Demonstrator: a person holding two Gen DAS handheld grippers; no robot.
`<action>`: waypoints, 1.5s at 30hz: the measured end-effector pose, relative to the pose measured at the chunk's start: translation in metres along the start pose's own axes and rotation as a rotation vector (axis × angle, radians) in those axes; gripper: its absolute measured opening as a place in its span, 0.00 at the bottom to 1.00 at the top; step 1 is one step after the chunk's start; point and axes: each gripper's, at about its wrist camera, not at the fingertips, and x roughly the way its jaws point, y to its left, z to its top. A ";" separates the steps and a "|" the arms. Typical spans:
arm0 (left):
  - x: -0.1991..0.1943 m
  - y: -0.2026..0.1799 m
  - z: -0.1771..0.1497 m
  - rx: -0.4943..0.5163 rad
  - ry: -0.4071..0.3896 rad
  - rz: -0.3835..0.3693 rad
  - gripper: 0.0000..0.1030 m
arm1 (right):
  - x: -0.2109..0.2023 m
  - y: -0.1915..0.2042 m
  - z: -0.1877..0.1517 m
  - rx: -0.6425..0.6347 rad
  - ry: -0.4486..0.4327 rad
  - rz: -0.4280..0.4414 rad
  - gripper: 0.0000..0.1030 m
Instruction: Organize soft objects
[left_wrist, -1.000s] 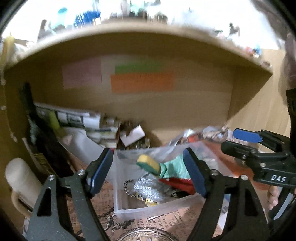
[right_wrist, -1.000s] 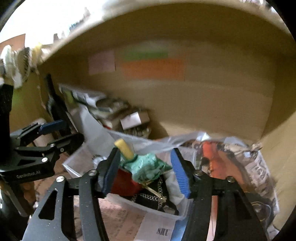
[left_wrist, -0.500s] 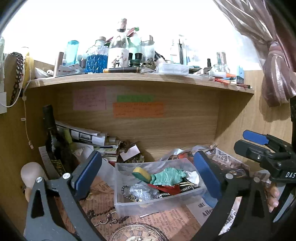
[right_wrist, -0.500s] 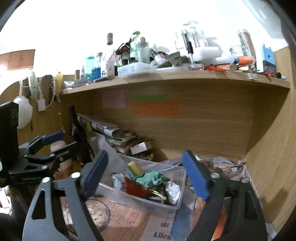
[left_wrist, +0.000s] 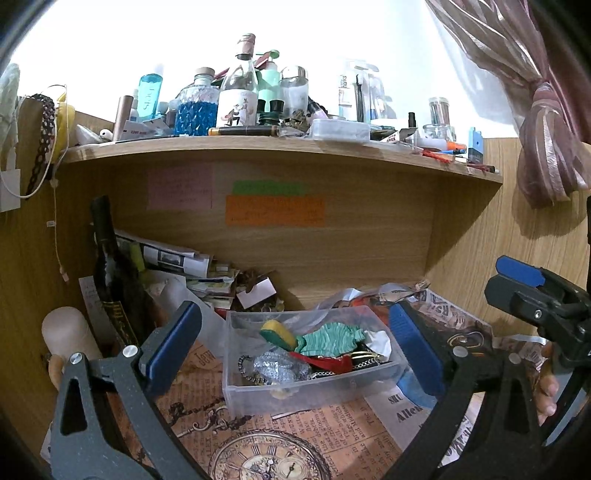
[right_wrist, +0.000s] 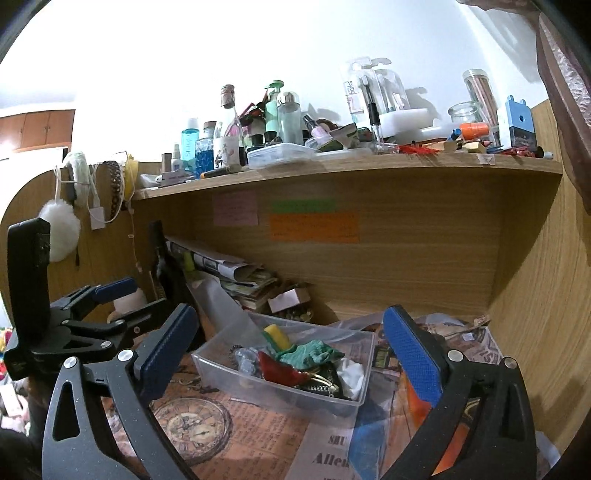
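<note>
Both grippers have pulled back from the clear box, so it looks smaller now. The left gripper and the right gripper are wide open, holding nothing. The green cloth lies in the box, straight ahead of both.

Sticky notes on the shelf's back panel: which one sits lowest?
The orange note, widest of the three; the green strip sits directly above it and the pink note is up left.
</note>
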 end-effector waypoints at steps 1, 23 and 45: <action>0.000 0.000 0.000 0.000 0.000 0.002 1.00 | 0.000 0.000 0.000 0.003 0.002 0.001 0.98; 0.000 0.002 -0.001 0.001 -0.001 0.008 1.00 | 0.006 -0.005 -0.005 0.031 0.023 0.012 1.00; 0.000 0.003 0.000 0.003 -0.008 0.008 1.00 | 0.008 -0.005 -0.005 0.032 0.026 0.016 1.00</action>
